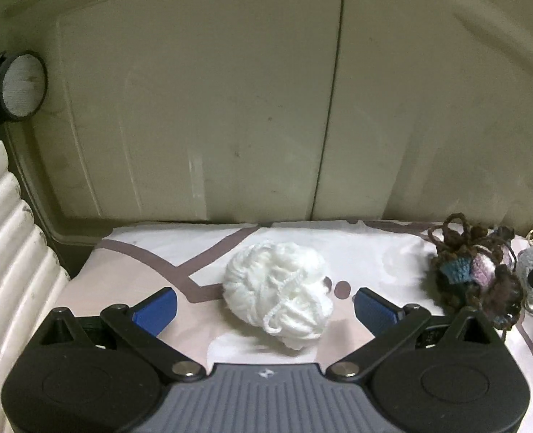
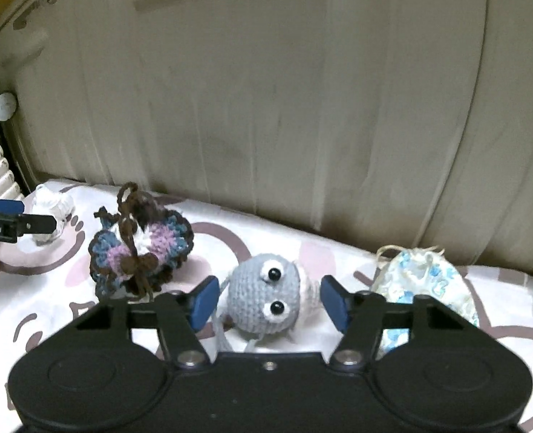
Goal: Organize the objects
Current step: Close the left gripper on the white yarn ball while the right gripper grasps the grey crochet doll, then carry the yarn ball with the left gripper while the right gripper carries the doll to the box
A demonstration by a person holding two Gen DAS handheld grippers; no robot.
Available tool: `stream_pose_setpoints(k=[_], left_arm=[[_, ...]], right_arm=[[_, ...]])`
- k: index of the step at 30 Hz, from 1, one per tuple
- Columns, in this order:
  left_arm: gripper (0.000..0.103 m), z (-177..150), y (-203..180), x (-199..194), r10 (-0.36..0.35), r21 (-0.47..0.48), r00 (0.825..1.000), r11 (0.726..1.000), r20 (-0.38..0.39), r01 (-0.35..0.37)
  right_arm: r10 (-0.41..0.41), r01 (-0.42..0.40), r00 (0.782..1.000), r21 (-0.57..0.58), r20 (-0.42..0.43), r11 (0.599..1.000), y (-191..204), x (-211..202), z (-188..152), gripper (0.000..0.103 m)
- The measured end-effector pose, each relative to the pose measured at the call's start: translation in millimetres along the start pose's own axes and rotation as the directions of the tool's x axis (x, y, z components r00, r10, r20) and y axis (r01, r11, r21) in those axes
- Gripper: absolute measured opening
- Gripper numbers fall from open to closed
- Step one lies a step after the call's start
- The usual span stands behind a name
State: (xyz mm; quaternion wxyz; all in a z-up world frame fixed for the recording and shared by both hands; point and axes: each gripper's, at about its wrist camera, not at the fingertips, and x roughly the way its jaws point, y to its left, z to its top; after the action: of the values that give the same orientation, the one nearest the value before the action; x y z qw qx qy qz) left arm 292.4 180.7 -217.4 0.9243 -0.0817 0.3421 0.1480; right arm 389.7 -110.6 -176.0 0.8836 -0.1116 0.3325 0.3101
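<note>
Four soft items lie in a row on a cloth-covered worktop (image 2: pixel 338 249), white with pink-brown printed shapes, all toward its far edge along a beige panelled wall (image 1: pixel 230 108).

Far-left corner: white yarn bundle (image 1: pixel 279 294), loosely wound, one loop hanging off its near side. Left claw (image 1: pixel 264 308) wide open, blue pads either side of the bundle, neither touching. Risk: closing on so loose a wind may pinch only outer strands, so the bundle sags, unravels or trails yarn when lifted; the stray loop could snag a pad.

Next right: crocheted piece in blue, purple and brown (image 2: pixel 140 249) with a brown cord tie. Its dangling cords lie close to the right claw's left finger and could be dragged along.

Centre: grey crochet toy with googly eyes (image 2: pixel 264 301), lying on its side, grey tails trailing toward the camera. Right claw (image 2: pixel 268 305) open, pads flanking it, the right pad just beside its white part. Risk: a round, squashy body may slip forward out of a shallow pinch.

Right, toward the near-right edge: pale blue-patterned drawstring pouch (image 2: pixel 425 281), partly behind the right finger; a sideways nudge could shove it off the edge.
</note>
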Motion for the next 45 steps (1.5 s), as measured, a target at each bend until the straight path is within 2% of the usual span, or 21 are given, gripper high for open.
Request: stream_pose_setpoints(k=[6, 9, 10, 11, 14, 20, 26, 33, 45], left_arm=[[0.09, 6.3, 1.7, -0.2, 0.004, -0.048, 1.0, 0.999, 0.004, -0.004], [0.079, 8.8, -3.8, 4.2, 0.014, -0.023, 1.0, 1.0, -0.016, -0.014], [0.073, 9.0, -5.8, 4.9, 0.018, -0.012, 1.0, 1.0, -0.025, -0.018], [0.062, 9.1, -7.2, 5.1, 0.024, -0.002, 0.999, 1.0, -0.038, -0.024], [0.054, 8.8, -7.6, 3.5, 0.021, -0.005, 0.999, 1.0, -0.05, -0.022], [0.051, 12.1, -11.5, -15.7, 0.026, 0.009, 0.999, 1.0, -0.047, -0.026], [0.051, 17.7, -17.5, -54.4, 0.014, -0.008, 0.999, 1.0, -0.035, -0.014], [0.051, 27.1, -32.5, -118.0, -0.031, -0.009, 0.999, 0.999, -0.024, 0.031], [0.051, 33.3, -60.2, -219.8, -0.058, 0.045, 0.998, 0.997, -0.022, 0.059]], right_arm=[[-0.027, 0.027, 1.0, 0.022, -0.001, 0.999, -0.2, 5.4, -0.5, 0.063], [-0.023, 0.023, 1.0, 0.021, -0.002, 1.0, 2.0, 8.1, -1.2, 0.06], [-0.027, 0.027, 1.0, 0.011, -0.001, 1.0, 3.3, 8.3, -1.4, 0.06], [-0.025, 0.025, 1.0, -0.002, -0.003, 1.0, 4.4, 7.1, -1.3, 0.06], [-0.02, 0.019, 1.0, -0.019, -0.01, 1.0, 2.8, -0.9, -2.2, 0.059], [-0.026, 0.025, 1.0, -0.019, -0.007, 0.999, 2.0, -20.8, -2.3, 0.059], [-0.028, 0.028, 0.999, -0.005, 0.015, 1.0, 2.7, -57.7, 3.5, 0.059], [-0.031, 0.03, 0.999, 0.022, 0.024, 0.999, 7.9, -107.5, 7.6, 0.059], [-0.045, 0.042, 0.998, 0.066, 0.049, 0.997, 25.4, -207.3, 10.8, 0.059]])
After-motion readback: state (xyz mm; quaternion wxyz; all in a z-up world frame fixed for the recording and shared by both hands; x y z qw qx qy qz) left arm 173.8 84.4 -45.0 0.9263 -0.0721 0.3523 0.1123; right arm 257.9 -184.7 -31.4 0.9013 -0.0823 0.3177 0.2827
